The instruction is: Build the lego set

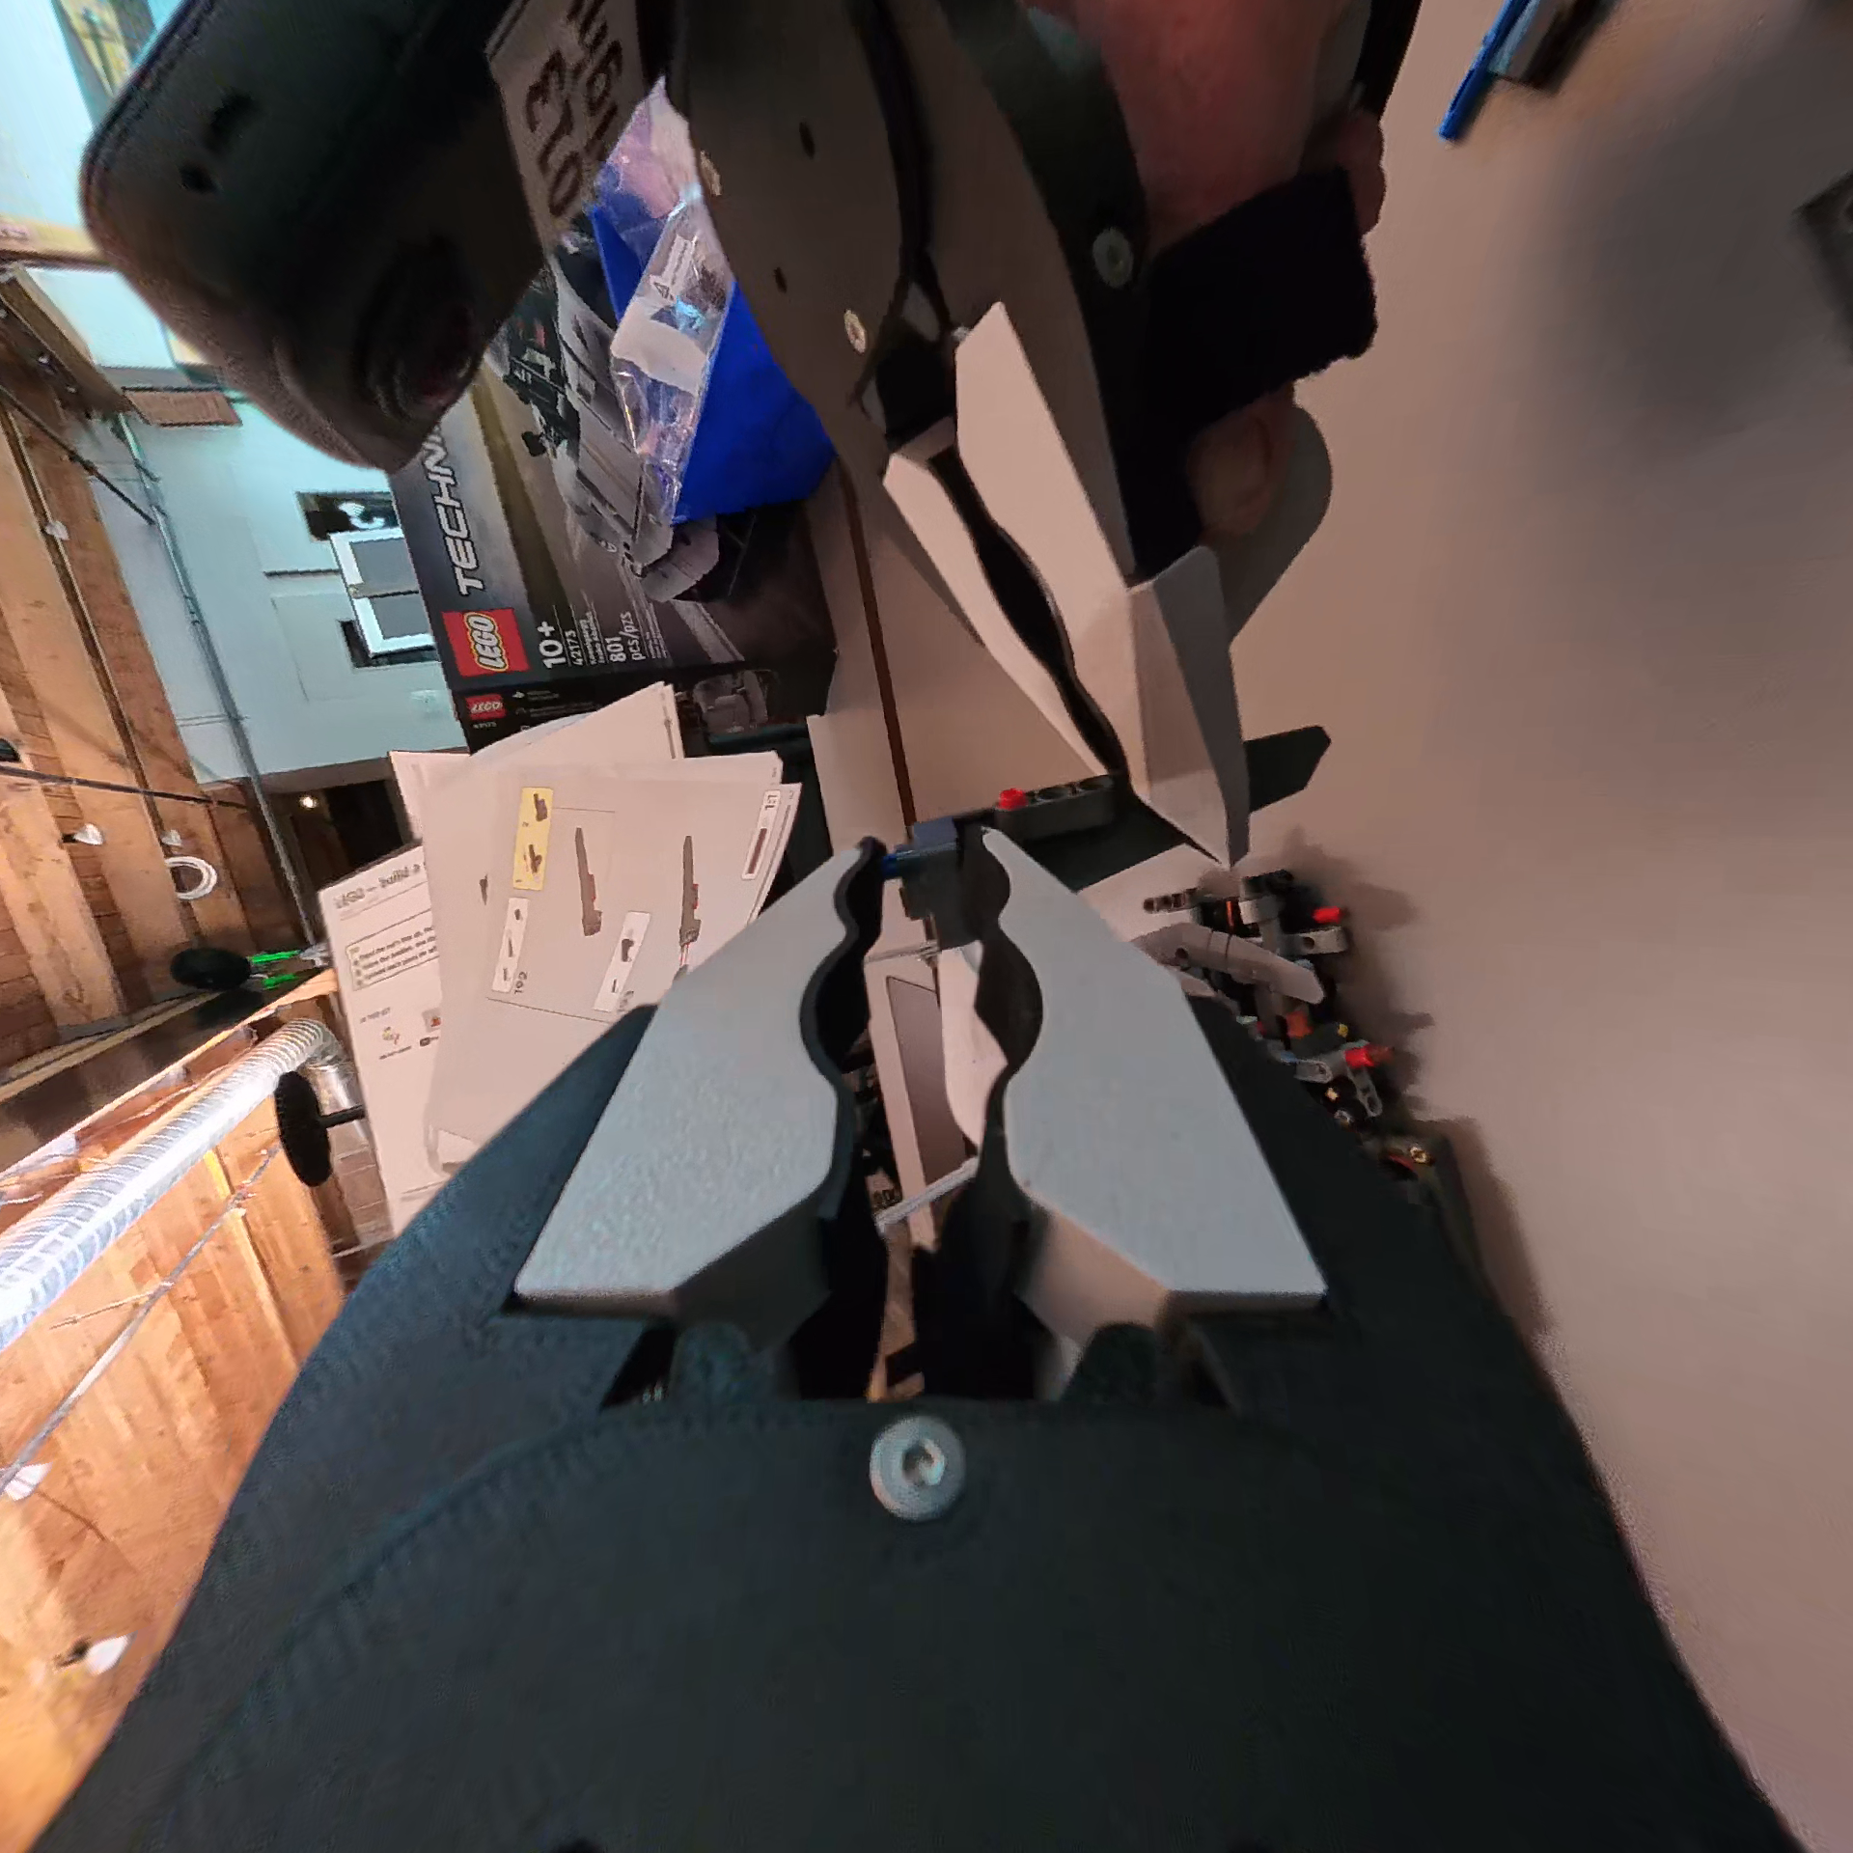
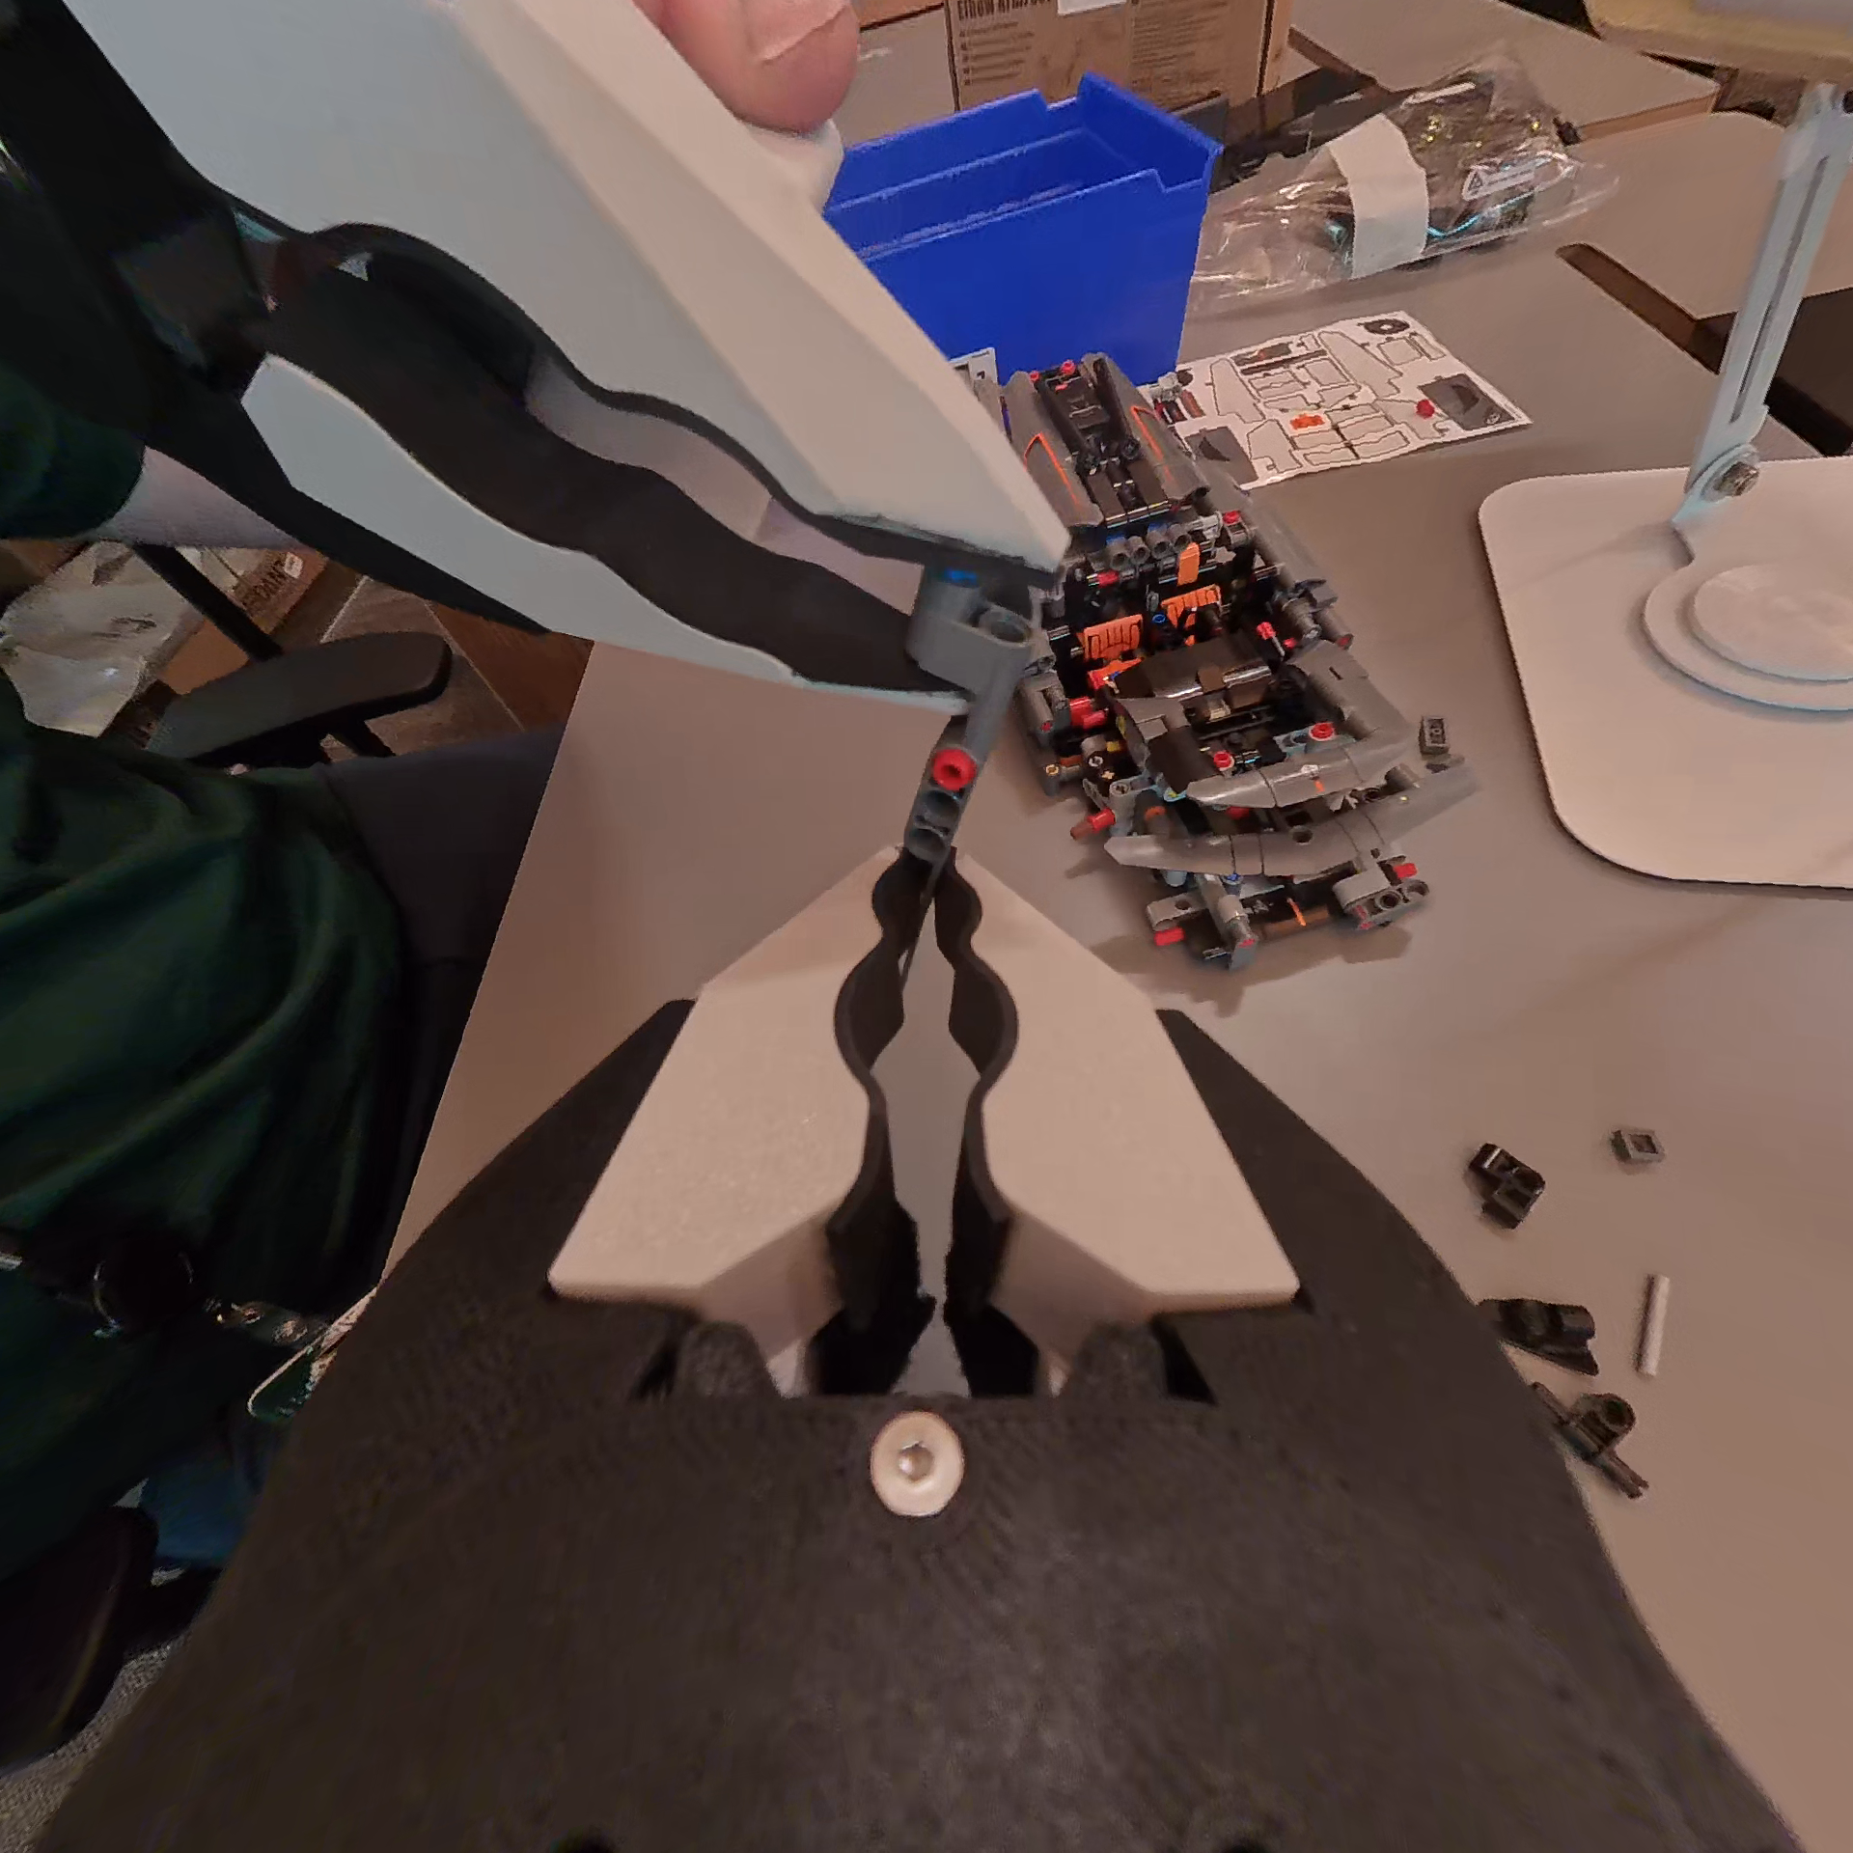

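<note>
A: Grippers first, please. How do they stand?

B: Right gripper (image 2: 920, 862) is closed on the lower end of a dark grey beam (image 2: 935, 802), which has a red pin (image 2: 953, 767) in one hole. Left gripper (image 2: 988, 627) comes from the upper left in the right wrist view, and its tips pinch a light grey connector (image 2: 968, 637) at the upper end of the same beam. So both claws are narrow, each one holding an end of this small sub-assembly, above the table edge.

A: And in the left wrist view?

B: There the left gripper (image 1: 928, 872) shows a small gap between the fingers, with a blue and grey part (image 1: 928, 852) clamped at the tips. The right gripper (image 1: 1218, 802) comes down from above, with the person's hand on it.

A: Where is the main model?

B: The half-built lego car (image 2: 1233, 682), black and grey with orange and red parts, lies on the grey table (image 2: 1304, 1103), just behind the held beam. Behind the car stands a blue bin (image 2: 1033, 241), and to its right lies a sticker sheet (image 2: 1344, 401).

A: Other pieces?

B: Some loose black pieces (image 2: 1504, 1183) and a thin grey axle (image 2: 1652, 1324) lie on the table at the right. A bag of parts (image 2: 1404, 180) is far behind, and a white stand base (image 2: 1685, 682) is at the right. The left wrist view also shows the set box (image 1: 602, 562) and the open instruction booklet (image 1: 602, 902)
</note>
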